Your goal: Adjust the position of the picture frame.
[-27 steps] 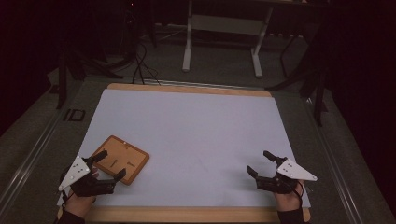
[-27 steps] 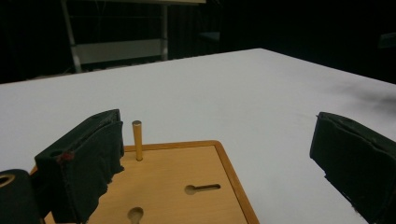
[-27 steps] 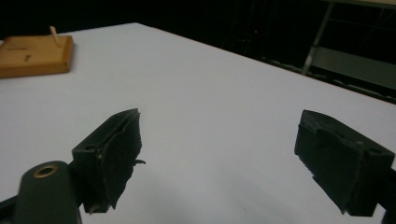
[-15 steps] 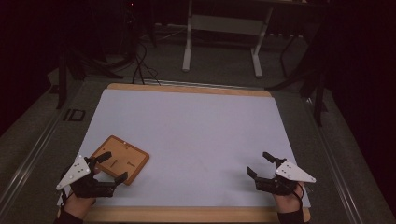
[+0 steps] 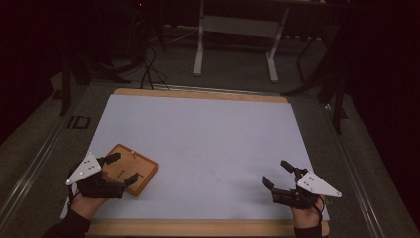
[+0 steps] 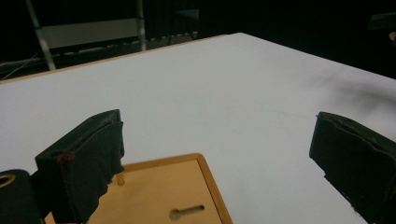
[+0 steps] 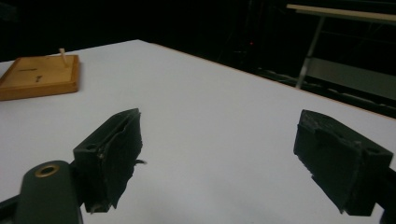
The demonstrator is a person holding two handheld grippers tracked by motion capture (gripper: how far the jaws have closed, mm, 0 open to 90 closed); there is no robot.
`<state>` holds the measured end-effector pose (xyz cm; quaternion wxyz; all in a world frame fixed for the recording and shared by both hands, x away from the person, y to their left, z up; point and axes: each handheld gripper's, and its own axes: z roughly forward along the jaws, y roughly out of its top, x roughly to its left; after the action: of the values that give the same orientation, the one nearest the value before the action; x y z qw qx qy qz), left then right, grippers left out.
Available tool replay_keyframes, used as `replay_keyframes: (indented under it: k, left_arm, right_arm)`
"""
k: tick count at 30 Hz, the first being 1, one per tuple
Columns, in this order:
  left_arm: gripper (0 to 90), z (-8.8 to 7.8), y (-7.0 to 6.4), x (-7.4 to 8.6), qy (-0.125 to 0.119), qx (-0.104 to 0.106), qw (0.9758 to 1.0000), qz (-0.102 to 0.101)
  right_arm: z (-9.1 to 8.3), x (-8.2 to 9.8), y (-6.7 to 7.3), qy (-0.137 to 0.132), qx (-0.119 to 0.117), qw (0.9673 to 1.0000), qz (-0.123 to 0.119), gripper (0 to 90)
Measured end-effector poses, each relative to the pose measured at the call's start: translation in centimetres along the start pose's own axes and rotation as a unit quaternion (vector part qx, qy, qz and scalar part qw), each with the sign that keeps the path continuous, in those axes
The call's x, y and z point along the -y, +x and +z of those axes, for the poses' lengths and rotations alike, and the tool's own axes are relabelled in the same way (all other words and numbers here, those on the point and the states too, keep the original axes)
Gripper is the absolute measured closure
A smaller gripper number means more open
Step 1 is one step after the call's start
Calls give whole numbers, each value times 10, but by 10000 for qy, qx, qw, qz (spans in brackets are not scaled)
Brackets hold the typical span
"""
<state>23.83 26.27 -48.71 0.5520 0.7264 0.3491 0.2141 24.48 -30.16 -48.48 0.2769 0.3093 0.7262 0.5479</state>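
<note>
Dark room, white counter [image 5: 198,148]: left tongs [image 5: 119,168] wide, now drawn back slightly over the wooden board's [image 5: 141,171] near-left edge, likely lining up a grab; right tongs [image 5: 278,174] wide, idle near-right.

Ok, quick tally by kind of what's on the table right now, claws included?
Wooden board: 1
Upright peg on the board: 1
Claws, left claw and right claw, both open: 2
White table cover: 1
Total: 5

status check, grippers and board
Left gripper open, over the wooden board, not gripping. Right gripper open, holding nothing. White table between them bare.
</note>
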Motion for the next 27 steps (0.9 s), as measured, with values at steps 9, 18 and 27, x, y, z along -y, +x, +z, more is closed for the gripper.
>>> replay_keyframes:
  k: [9,18,27]
  left_arm:
    - [60,17,27,1,289,-233,9993,-15]
    - [208,35,48,11,790,-538,9953,-175]
    - [381,50,59,22,1272,-599,9899,-171]
  right_arm:
    - [4,-2,6,54,-258,9996,-38,153]
    - [3,0,4,90,-152,9998,-71,136]
    - [3,2,1,97,-228,9997,32,137]
